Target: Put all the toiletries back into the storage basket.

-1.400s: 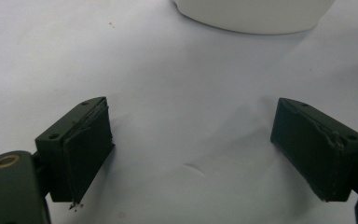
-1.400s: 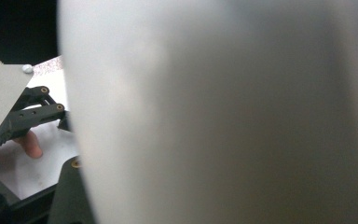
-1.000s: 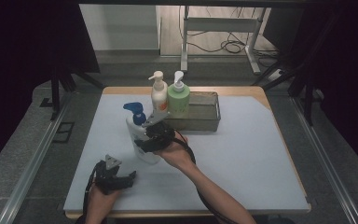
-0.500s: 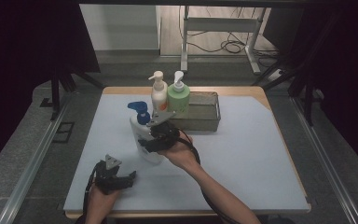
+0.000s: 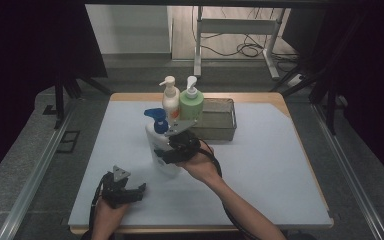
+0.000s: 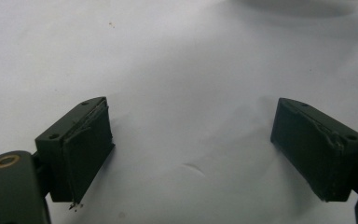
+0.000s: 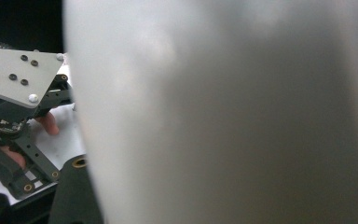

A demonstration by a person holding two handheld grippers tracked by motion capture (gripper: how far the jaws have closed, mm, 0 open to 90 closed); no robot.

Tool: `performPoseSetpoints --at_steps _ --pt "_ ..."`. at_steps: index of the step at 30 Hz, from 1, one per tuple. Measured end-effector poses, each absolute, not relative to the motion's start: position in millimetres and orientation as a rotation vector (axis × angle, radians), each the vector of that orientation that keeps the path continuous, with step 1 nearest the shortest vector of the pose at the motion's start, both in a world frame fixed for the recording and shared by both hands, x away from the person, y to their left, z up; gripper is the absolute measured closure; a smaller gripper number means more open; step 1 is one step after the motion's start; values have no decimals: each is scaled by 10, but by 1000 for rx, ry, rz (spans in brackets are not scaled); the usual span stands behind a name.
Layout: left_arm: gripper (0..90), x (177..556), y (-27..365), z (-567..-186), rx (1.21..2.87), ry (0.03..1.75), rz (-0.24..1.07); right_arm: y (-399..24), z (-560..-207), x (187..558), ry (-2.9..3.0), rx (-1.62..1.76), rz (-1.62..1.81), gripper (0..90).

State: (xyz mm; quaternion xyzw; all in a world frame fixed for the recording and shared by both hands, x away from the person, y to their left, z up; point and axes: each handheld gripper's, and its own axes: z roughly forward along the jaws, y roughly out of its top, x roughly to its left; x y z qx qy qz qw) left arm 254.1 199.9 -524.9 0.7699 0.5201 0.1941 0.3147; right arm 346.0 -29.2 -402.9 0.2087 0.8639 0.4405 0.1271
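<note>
White bottle with blue pump, cream bottle, green bottle, seemingly grey basket.

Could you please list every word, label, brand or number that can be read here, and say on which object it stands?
None can be read.
White bottle with the blue pump: no legible print.
Cream pump bottle and green pump bottle: any labels too small to read.
Metal basket: no text.
</note>
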Motion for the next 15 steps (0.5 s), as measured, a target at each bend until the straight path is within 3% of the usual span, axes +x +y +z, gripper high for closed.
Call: performPoseSetpoints --at_steps 15 --pt "121 2541 2000 -5248 2029 1370 511 -546 -3946 3423 2485 636 1289 374"
